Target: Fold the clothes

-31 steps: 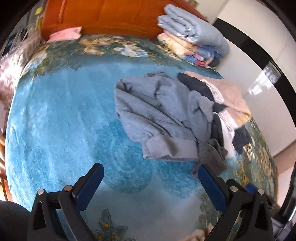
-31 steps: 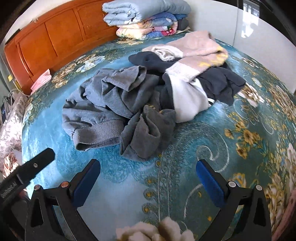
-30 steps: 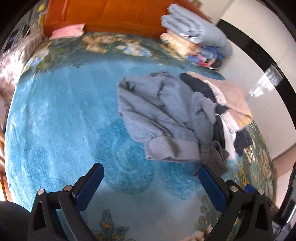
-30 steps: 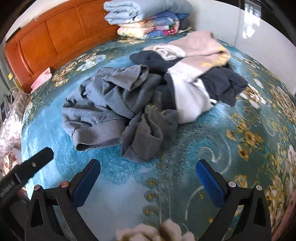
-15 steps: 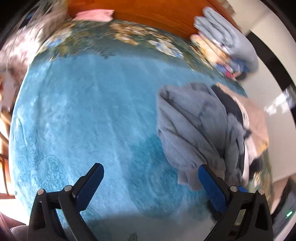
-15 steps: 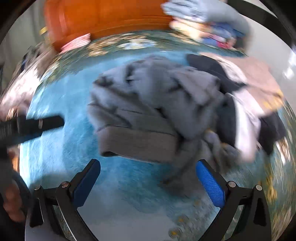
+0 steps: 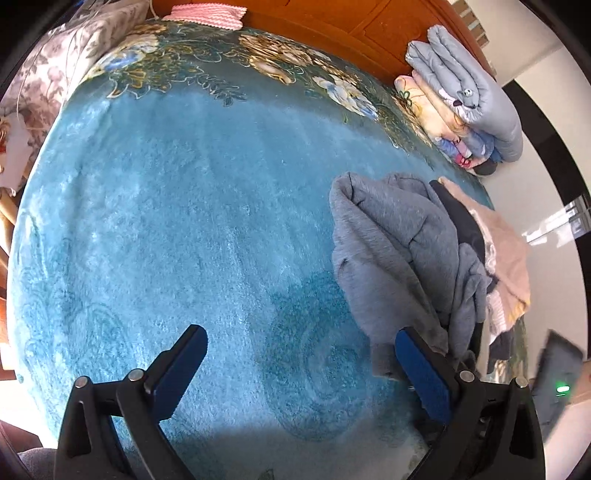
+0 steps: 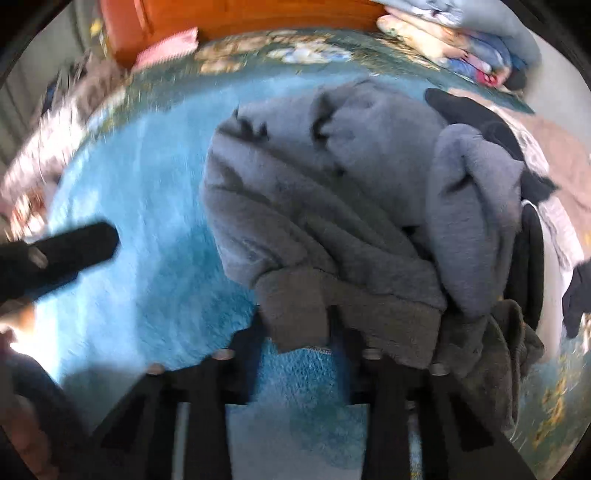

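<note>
A crumpled grey sweatshirt (image 7: pixel 391 254) lies on the blue bed cover (image 7: pixel 184 221), on top of a heap with a dark garment (image 7: pixel 461 218) and a pink-beige one (image 7: pixel 506 240). My left gripper (image 7: pixel 301 369) is open and empty over bare cover, left of the sweatshirt. In the right wrist view my right gripper (image 8: pixel 297 328) is shut on the ribbed hem (image 8: pixel 295 306) of the grey sweatshirt (image 8: pixel 332 192); the cloth hides its fingertips. The view is blurred.
Folded quilts (image 7: pixel 469 96) are stacked at the far right by the orange headboard (image 7: pixel 332 18). A pink cloth (image 7: pixel 205 16) and a floral pillow (image 7: pixel 55 62) lie at the far left. The left gripper's finger (image 8: pixel 59 254) shows at left in the right wrist view.
My right gripper moved in to the sweatshirt's hem and shut on it. My left gripper swung left, so the clothes heap now sits at its right.
</note>
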